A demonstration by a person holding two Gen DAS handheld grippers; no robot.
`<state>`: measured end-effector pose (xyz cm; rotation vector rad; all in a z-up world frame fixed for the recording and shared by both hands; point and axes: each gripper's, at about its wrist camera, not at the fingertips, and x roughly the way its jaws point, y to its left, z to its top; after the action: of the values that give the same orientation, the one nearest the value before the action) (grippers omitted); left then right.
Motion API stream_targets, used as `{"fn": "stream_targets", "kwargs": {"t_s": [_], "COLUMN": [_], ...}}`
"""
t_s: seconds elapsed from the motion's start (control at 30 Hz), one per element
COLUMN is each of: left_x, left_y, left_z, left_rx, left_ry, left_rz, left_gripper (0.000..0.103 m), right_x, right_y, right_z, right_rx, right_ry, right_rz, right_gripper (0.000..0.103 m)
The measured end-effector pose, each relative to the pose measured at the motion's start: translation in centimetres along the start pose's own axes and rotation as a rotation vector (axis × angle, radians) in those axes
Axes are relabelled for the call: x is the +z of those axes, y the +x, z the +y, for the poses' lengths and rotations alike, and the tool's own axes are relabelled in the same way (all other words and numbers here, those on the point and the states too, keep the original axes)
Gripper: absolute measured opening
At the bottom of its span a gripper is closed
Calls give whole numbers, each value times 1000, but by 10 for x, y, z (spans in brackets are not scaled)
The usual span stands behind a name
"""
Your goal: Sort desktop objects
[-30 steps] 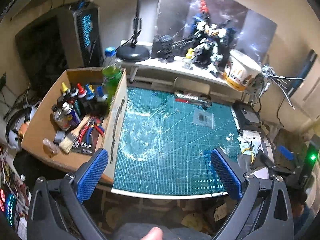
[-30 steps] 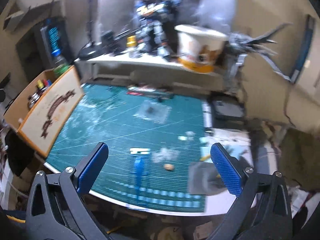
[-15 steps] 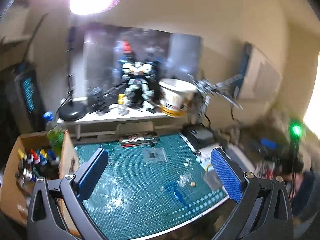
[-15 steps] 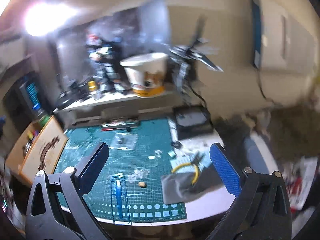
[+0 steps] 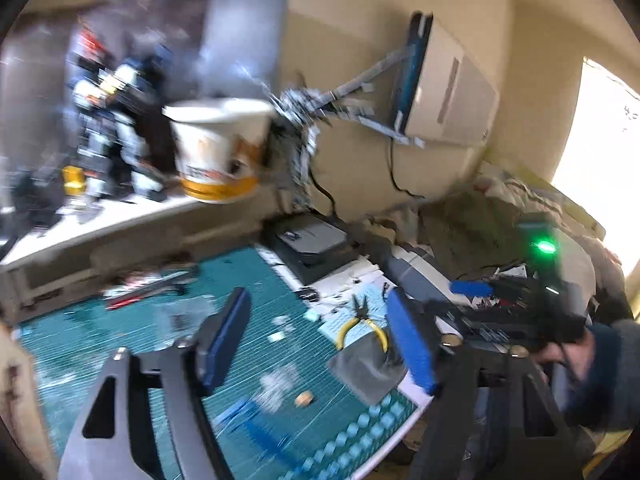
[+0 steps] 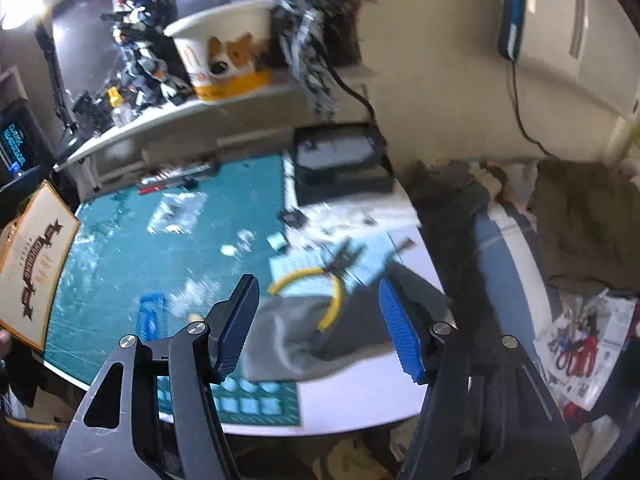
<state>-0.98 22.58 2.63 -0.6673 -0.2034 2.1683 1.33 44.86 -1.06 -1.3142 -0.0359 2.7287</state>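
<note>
Yellow-handled pliers (image 6: 320,280) lie on the desk between and beyond the right gripper's (image 6: 320,334) wide-spread, empty fingers (image 6: 236,326).

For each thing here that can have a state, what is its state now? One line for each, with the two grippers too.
Left gripper: open, holding nothing, above the mat.
Right gripper: open, holding nothing, above the grey cloth.
Pliers: lying flat, yellow handles spread, one handle end on the cloth.
Grey cloth: lying crumpled at the mat's edge.
Paper bucket: upright on the shelf.
Green light: on.
Lamp: on.
</note>
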Motion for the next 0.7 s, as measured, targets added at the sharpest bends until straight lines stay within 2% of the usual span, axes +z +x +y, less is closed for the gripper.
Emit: {"fn": "stream_targets", "kwargs": {"t_s": [0.07, 0.13, 0.27, 0.4, 0.47, 0.53, 0.6, 0.7], "left_x": [-7, -17, -45, -59, -63, -69, -71, -73], "left_y": [46, 90, 160, 192, 205, 214, 220, 224], "left_z": [-11, -23, -32, -39, -40, -41, -39, -43], "left_rx": [-23, -39, -52, -69, -57, -29, -5, 49], "left_ry": [43, 101, 135, 145, 168, 194, 196, 230], "left_rz": [47, 107, 247, 316, 349, 382, 410, 402], "left_gripper": [60, 48, 44, 43, 34, 25, 24, 22], "right_x": [-12, -26, -48, -63, -66, -67, -69, -72], "right_y": [1, -2, -8, -10, -9, -8, -6, -1], "right_z": [-18, -42, -80, -108, -117, -124, -130, -137], "right_rx": [-1, 13, 35, 27, 21, 18, 25, 32], "right_ry": [47, 129, 249, 285, 292, 302, 318, 336], "right_rz": [10, 15, 16, 29, 35, 42, 49, 63], "right_gripper": [62, 65, 69, 70, 71, 73, 73, 73]}}
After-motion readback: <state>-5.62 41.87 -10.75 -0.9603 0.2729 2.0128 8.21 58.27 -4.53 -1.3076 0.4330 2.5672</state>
